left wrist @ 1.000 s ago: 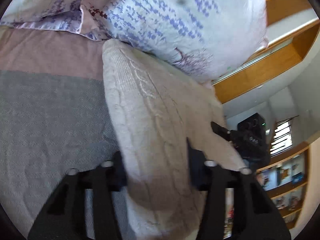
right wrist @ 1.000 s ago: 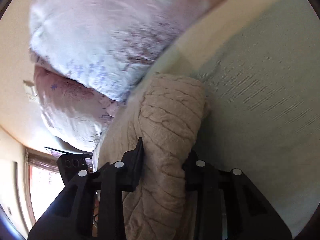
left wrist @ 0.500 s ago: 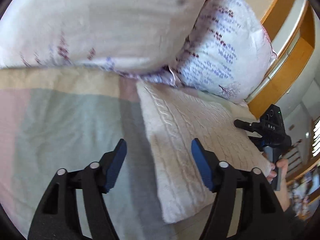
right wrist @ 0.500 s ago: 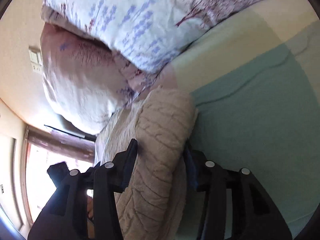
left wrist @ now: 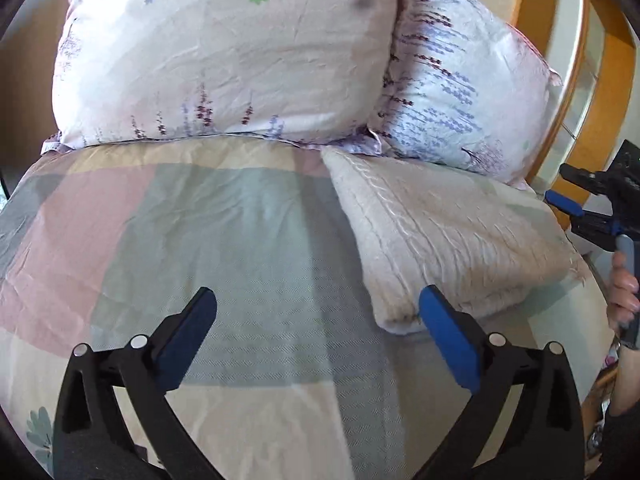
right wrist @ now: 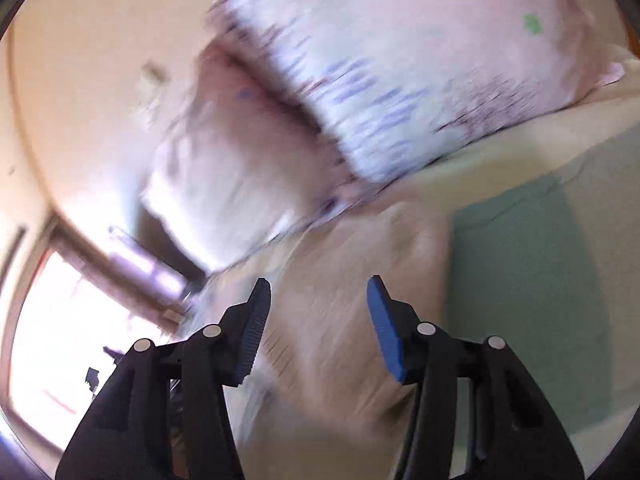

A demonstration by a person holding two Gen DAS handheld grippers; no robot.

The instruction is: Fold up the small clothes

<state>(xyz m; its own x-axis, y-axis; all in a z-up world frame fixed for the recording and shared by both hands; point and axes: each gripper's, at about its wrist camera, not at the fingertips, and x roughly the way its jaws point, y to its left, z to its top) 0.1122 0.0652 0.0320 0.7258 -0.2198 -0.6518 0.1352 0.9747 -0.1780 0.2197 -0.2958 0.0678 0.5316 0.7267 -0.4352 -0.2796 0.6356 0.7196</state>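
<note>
A folded cream cable-knit sweater (left wrist: 448,240) lies flat on the bed, against the pillows, at the right of the left wrist view. My left gripper (left wrist: 316,320) is open and empty, pulled back to the left of the sweater's near corner. My right gripper (right wrist: 316,308) is open and empty just above the sweater (right wrist: 340,320), in a blurred right wrist view. It also shows at the far right of the left wrist view (left wrist: 576,200), past the sweater's far edge.
Two floral pillows (left wrist: 224,60) (left wrist: 460,92) stand behind the sweater. The bed has a pastel patchwork cover (left wrist: 180,240). A wooden headboard frame (left wrist: 600,60) rises at the right. A bright window (right wrist: 60,340) shows at the left of the right wrist view.
Both grippers held the folded sweater a second ago. They set it down by the pillows and opened; the left let go first, then the right. Both have drawn back.
</note>
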